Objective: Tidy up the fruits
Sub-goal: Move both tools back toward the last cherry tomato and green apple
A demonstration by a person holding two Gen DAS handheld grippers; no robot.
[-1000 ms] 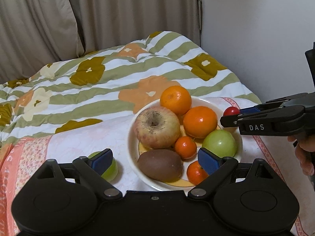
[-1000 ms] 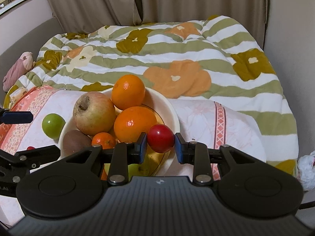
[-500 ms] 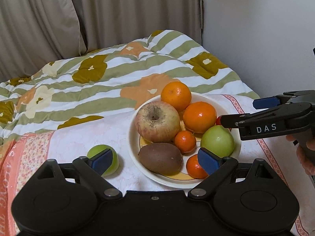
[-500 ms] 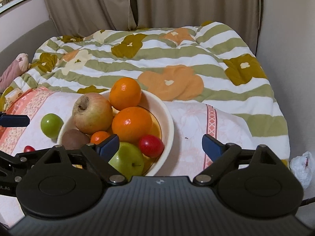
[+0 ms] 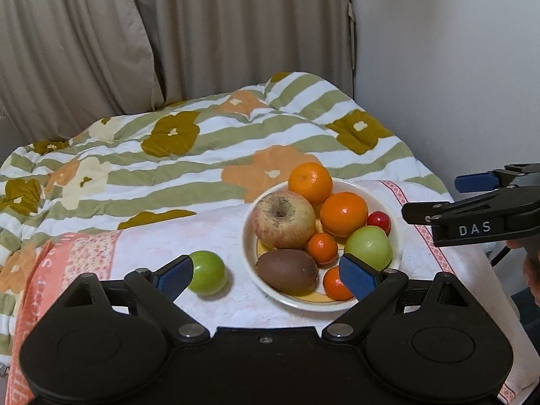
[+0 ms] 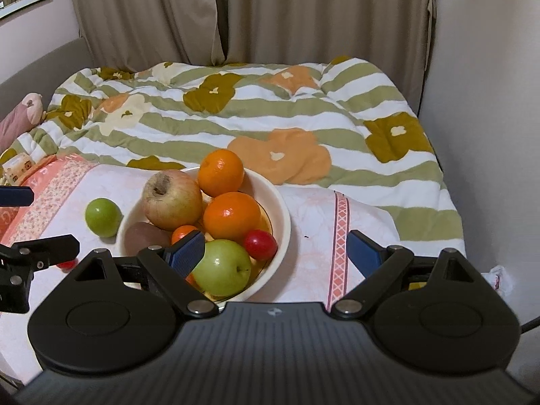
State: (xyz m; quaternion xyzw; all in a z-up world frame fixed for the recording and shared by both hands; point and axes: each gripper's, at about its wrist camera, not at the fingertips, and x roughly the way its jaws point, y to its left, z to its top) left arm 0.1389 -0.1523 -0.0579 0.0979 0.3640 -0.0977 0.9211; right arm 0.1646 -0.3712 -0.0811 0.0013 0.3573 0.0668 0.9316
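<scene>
Both grippers gape empty: right gripper (image 6: 275,253) above the bowl (image 6: 281,209), left gripper (image 5: 266,275) beside a green fruit (image 5: 207,271).

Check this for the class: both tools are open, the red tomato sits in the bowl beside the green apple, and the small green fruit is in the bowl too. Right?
One error. The small green fruit lies on the cloth outside the bowl, as the right wrist view shows. The rest holds: left tool and right tool are open, and the red tomato sits beside the green apple.
</scene>
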